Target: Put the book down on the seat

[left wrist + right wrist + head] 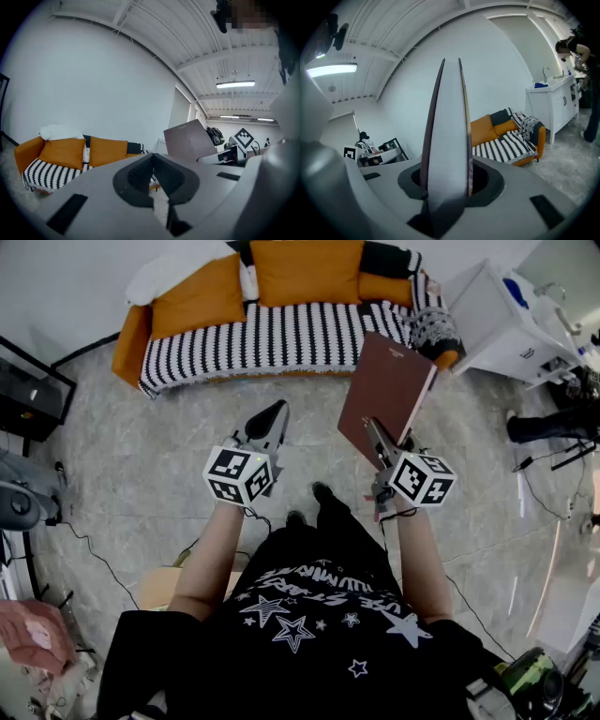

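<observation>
**A:** What room is this?

**B:** A grey tiled floor [141, 465]. Ahead of both claws, an orange sofa [305, 273] stands against a pale wall [56, 287]. Its seat [281, 334] has a black-and-white striped cover. A white cabinet [502, 320] stands beyond the right claw.

**A:** And the book?

**B:** The brown book [389, 385] stands on edge, clamped in the right claw [379, 439] and rising past its tips, in the air short of the seat. Beside it, the left claw [272, 418] has its jaws pressed together.

1. I see the maroon hardcover book [386, 395] closed, upright and tilted, clamped at its lower edge in my right tool [378, 439].
2. The seat [281, 338], striped black and white, lies beyond the book, apart from it.
</observation>
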### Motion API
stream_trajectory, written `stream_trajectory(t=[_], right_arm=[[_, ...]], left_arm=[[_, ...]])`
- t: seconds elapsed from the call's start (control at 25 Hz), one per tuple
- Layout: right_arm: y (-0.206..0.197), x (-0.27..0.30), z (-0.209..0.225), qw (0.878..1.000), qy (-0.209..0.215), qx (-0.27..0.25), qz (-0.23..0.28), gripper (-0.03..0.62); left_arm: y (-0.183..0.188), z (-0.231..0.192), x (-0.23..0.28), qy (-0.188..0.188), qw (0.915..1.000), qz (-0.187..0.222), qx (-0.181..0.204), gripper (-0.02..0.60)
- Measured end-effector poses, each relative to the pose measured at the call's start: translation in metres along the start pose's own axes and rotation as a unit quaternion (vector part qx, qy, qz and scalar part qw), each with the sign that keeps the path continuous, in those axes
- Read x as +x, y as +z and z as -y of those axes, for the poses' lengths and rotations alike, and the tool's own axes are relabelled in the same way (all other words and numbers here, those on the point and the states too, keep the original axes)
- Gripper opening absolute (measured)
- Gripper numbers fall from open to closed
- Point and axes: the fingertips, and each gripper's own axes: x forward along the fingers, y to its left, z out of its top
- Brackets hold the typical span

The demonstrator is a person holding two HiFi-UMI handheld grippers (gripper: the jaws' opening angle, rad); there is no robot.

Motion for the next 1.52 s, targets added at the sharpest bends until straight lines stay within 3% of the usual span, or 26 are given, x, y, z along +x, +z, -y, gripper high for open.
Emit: stream_trajectory(t=[1.0, 1.52], right_arm=[[-0.009, 0.009, -0.015, 1.0, 0.013, -0.001, -0.016, 0.155], [-0.011, 0.012, -0.001, 1.0, -0.006, 0.019, -0.013, 0.155]], left_arm=[[0.003, 0.0, -0.007, 0.002, 1.0, -0.003, 0.001, 0.009], [-0.005, -0.016, -0.024, 0.017, 0.9998, -0.01, -0.006, 0.009]])
